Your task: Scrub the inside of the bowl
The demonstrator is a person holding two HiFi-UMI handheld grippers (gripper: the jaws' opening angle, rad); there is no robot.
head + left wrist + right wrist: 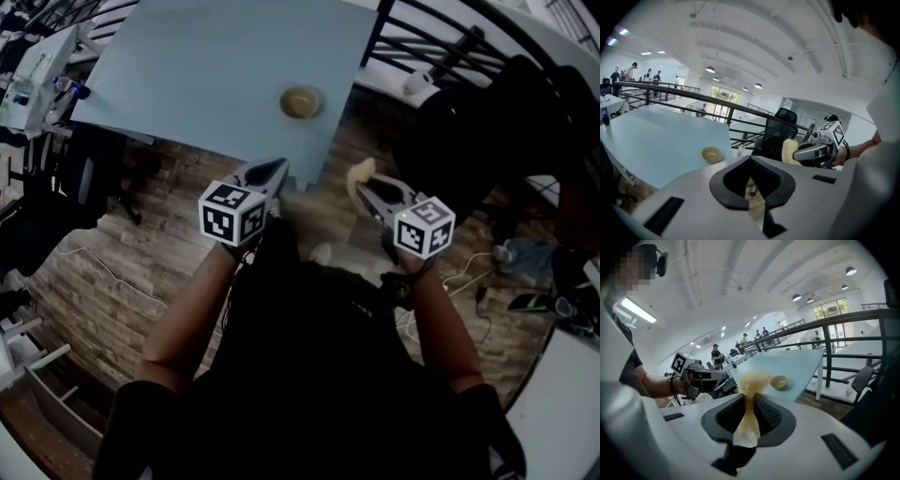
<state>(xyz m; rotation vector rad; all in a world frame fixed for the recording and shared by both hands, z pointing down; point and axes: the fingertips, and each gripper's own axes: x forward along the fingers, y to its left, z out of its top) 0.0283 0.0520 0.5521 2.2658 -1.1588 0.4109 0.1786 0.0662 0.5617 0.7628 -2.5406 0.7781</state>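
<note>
Bowl [300,102], small and tan, stood upright on the pale blue table [216,66], close to the table corner nearest me and well apart from both my tongs.

My left gripper [272,169] was pressed together with nothing between its jaws. My right gripper [367,192] was pinching a yellowish fibrous scrubber [359,175], whose tuft stuck out past the tips. Both pointed toward the table from short of that near corner, over the floor rather than over the tabletop.

Only the head view showed my two forearms, both marker cubes at once, the brick-patterned floor [112,253] below the table's near edge and the white cables [103,267] lying on it.

Only the left gripper view showed a black mesh office chair [780,129] past the table's corner, and the scrubber side-on in my other tong.

The right gripper view alone showed the scrubber's strands squeezed flat between the ribbed pads, and the dark railing [834,324] running beside the table's long edge, with people standing beyond the table's far end.

Each cube [232,214] bore black-and-white square patterns. A bottle [605,117] stood at the table's far end, its label too small for me to read.
</note>
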